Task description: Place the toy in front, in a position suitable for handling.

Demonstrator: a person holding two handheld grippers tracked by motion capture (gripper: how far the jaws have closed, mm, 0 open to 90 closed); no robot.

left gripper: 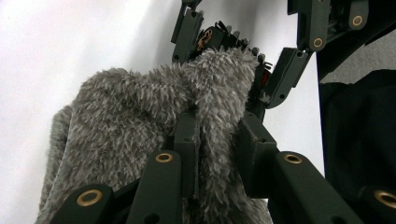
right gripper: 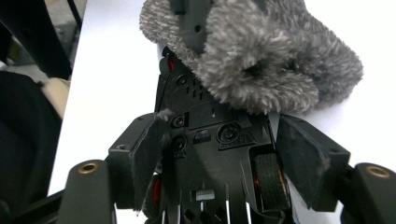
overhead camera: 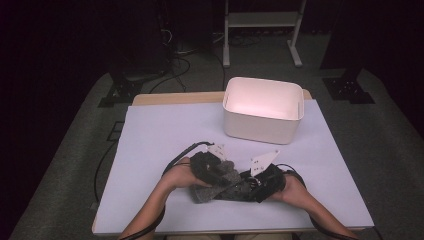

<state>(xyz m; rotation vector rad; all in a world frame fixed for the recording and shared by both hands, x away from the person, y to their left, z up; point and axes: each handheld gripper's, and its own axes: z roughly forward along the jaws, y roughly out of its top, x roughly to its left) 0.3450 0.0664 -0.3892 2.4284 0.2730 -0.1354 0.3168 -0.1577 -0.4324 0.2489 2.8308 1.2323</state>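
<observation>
High view: my left claw (overhead camera: 216, 172) and right claw (overhead camera: 257, 181) meet over grey fuzzy cloth (overhead camera: 210, 192) on table (overhead camera: 150, 135), near front edge. Left gripper view: left claw clamps cloth (left gripper: 140, 107). Right gripper view: right claw (right gripper: 219, 154) spread around black toy car (right gripper: 210, 126), pads apart from it.

2 black handheld grippers, bare forearms, trailing cables

The left gripper (overhead camera: 220, 172) and right gripper (overhead camera: 250, 181) are showing black plastic bodies, each carrying a pale 3-cornered plate dotted with small holes and trailing a black cable. Brass-coloured rivets are glinting on the jaw links in both gripper views. Dark, worn padding is lining the right gripper's jaws. The person's forearms are showing no sleeves.
</observation>
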